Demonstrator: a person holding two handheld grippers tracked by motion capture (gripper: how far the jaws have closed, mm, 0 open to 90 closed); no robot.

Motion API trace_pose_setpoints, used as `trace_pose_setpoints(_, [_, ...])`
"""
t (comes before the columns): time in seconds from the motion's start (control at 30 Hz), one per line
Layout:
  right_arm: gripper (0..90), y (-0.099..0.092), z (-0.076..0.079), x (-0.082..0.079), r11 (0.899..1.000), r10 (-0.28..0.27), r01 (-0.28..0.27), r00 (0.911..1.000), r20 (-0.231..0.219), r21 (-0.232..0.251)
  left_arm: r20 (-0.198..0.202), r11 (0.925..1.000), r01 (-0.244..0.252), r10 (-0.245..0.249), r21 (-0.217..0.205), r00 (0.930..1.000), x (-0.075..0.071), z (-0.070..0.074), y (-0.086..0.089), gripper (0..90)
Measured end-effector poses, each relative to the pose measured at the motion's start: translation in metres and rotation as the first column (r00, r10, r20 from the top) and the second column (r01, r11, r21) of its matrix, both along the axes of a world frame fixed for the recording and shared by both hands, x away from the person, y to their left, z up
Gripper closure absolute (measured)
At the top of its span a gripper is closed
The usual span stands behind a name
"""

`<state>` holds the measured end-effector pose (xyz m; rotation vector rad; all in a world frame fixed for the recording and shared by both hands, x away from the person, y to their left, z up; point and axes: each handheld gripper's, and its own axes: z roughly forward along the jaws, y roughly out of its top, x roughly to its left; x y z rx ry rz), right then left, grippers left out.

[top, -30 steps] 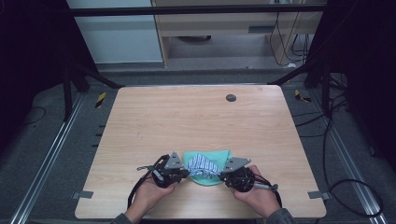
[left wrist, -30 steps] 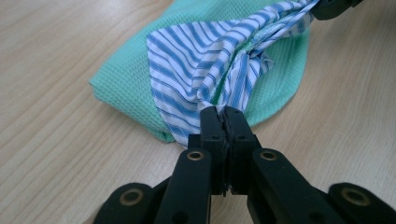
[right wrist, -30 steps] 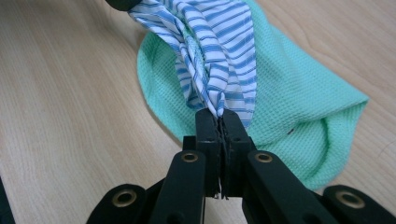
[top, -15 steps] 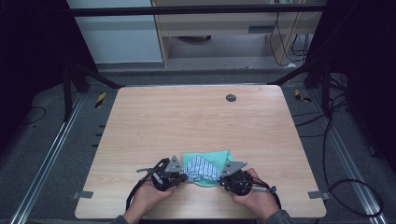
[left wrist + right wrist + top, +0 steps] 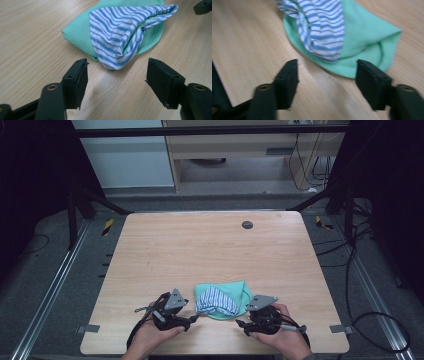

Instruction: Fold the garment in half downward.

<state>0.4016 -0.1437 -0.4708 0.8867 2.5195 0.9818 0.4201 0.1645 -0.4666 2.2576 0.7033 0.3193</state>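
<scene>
Striped cloth (image 5: pixel 216 302) sits bunched on green cloth (image 5: pixel 240 291) at table's (image 5: pixel 200 250) near edge, btwn both grippers. Left gripper (image 5: pixel 117 75) & right gripper (image 5: pixel 327 75) have just opened, nothing btwn jaws. Risk: a grab catches both layers, dragging green w/ stripes.

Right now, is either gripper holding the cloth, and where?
Nothing is held. The left gripper and right gripper have just opened their jaws; the cloth lies free on the table.

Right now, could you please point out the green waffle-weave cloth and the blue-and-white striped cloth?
green waffle-weave cloth (image 5: pixel 77 30): left gripper view, bare left part.
blue-and-white striped cloth (image 5: pixel 117 32): left gripper view, middle of the striped fold.
</scene>
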Motion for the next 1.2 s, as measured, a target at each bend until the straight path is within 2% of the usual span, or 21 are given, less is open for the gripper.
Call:
trace_pose_setpoints(0.13, [19.4, -0.012, 0.000, 0.001, 0.999, -0.050, 0.050, 0.9976, 0.049, 0.001, 0.015, 0.9992, -0.040, 0.040, 0.004, 0.9991, 0.006, 0.004, 0.010, 23.7])
trace_pose_setpoints(0.23, [17.3, -0.018, 0.000, 0.005, 0.996, -0.084, 0.085, 0.9950, 0.052, -0.001, 0.015, 0.9965, -0.083, 0.083, 0.010, 0.9965, 0.012, 0.004, 0.016, 16.0])
trace_pose_setpoints(0.27, [15.4, -0.025, -0.002, 0.012, 0.992, -0.129, 0.129, 0.9898, 0.060, 0.005, 0.013, 0.9934, -0.114, 0.114, 0.011, 0.9934, 0.019, 0.002, 0.023, 14.4])
trace_pose_setpoints(0.3, [15.4, -0.025, -0.002, 0.012, 0.992, -0.129, 0.129, 0.9898, 0.060, 0.005, 0.013, 0.9934, -0.114, 0.114, 0.011, 0.9934, 0.019, 0.002, 0.023, 12.7])
trace_pose_setpoints(0.4, [11.5, -0.037, -0.006, 0.025, 0.975, -0.221, 0.220, 0.9723, 0.077, 0.014, 0.015, 0.9828, -0.184, 0.183, 0.018, 0.9829, 0.033, -0.002, 0.039, 10.0])
trace_pose_setpoints(0.43, [11.5, -0.037, -0.006, 0.025, 0.975, -0.221, 0.220, 0.9723, 0.077, 0.014, 0.015, 0.9828, -0.184, 0.183, 0.018, 0.9829, 0.033, -0.002, 0.039, 9.2])
trace_pose_setpoints(0.53, [9.1, -0.051, -0.013, 0.040, 0.943, -0.331, 0.330, 0.9408, 0.071, 0.036, -0.002, 0.9659, -0.259, 0.259, 0.012, 0.9660, 0.049, -0.011, 0.059, 8.0])
trace_pose_setpoints(0.57, [9.1, -0.051, -0.013, 0.040, 0.943, -0.331, 0.330, 0.9408, 0.071, 0.036, -0.002, 0.9659, -0.259, 0.259, 0.012, 0.9660, 0.049, -0.011, 0.059, 7.7])
trace_pose_setpoints(0.6, [8.7, -0.058, -0.017, 0.047, 0.925, -0.379, 0.377, 0.9231, 0.066, 0.044, -0.005, 0.9610, -0.276, 0.276, 0.013, 0.9611, 0.052, -0.013, 0.064, 7.7])
trace_pose_setpoints(0.63, [8.7, -0.058, -0.017, 0.047, 0.925, -0.379, 0.377, 0.9231, 0.066, 0.044, -0.011, 0.9558, -0.294, 0.294, 0.003, 0.9557, 0.055, -0.016, 0.069, 7.7])
trace_pose_setpoints(0.7, [7.6, -0.067, -0.022, 0.056, 0.901, -0.432, 0.429, 0.9002, 0.053, 0.058, -0.021, 0.9471, -0.321, 0.321, -0.005, 0.9469, 0.060, -0.020, 0.076, 7.7])
trace_pose_setpoints(0.73, [7.4, -0.069, -0.023, 0.059, 0.895, -0.445, 0.441, 0.8946, 0.046, 0.066, -0.023, 0.9386, -0.345, 0.345, -0.013, 0.9385, 0.064, -0.022, 0.083, 7.7])
trace_pose_setpoints(0.77, [7.4, -0.069, -0.023, 0.059, 0.895, -0.445, 0.441, 0.8946, 0.046, 0.066, -0.023, 0.9386, -0.345, 0.345, -0.013, 0.9385, 0.064, -0.022, 0.083, 7.8])
trace_pose_setpoints(0.8, [6.9, -0.073, -0.025, 0.063, 0.884, -0.465, 0.462, 0.8840, 0.045, 0.075, -0.025, 0.9278, -0.372, 0.372, -0.027, 0.9281, 0.068, -0.024, 0.088, 7.8])
trace_pose_setpoints(0.83, [6.7, -0.074, -0.026, 0.066, 0.878, -0.475, 0.471, 0.8791, 0.038, 0.080, -0.025, 0.9278, -0.372, 0.372, -0.027, 0.9281, 0.068, -0.024, 0.088, 7.8])
trace_pose_setpoints(0.87, [6.6, -0.076, -0.027, 0.068, 0.872, -0.485, 0.481, 0.8740, 0.032, 0.090, -0.040, 0.9223, -0.385, 0.384, -0.030, 0.9224, 0.071, -0.027, 0.091, 7.8])
trace_pose_setpoints(0.9, [6.6, -0.076, -0.027, 0.068, 0.872, -0.485, 0.481, 0.8740, 0.032, 0.090, -0.040, 0.9223, -0.385, 0.384, -0.030, 0.9224, 0.071, -0.027, 0.091, 7.8])
trace_pose_setpoints(0.93, [6.4, -0.078, -0.029, 0.072, 0.863, -0.501, 0.497, 0.8650, 0.031, 0.091, -0.050, 0.9225, -0.384, 0.383, -0.033, 0.9225, 0.074, -0.029, 0.091, 7.8])
trace_pose_setpoints(1.07, [5.9, -0.080, -0.035, 0.079, 0.847, -0.528, 0.524, 0.8490, 0.025, 0.087, -0.055, 0.9139, -0.405, 0.404, -0.022, 0.9133, 0.078, -0.034, 0.092, 7.7])
trace_pose_setpoints(1.1, [5.9, -0.080, -0.035, 0.079, 0.847, -0.528, 0.524, 0.8490, 0.025, 0.087, -0.055, 0.9139, -0.405, 0.404, -0.022, 0.9133, 0.078, -0.034, 0.092, 7.7])
trace_pose_setpoints(1.2, [5.8, -0.079, -0.040, 0.083, 0.834, -0.550, 0.547, 0.8349, 0.020, 0.076, -0.046, 0.9091, -0.416, 0.414, -0.028, 0.9091, 0.079, -0.037, 0.093, 7.6])
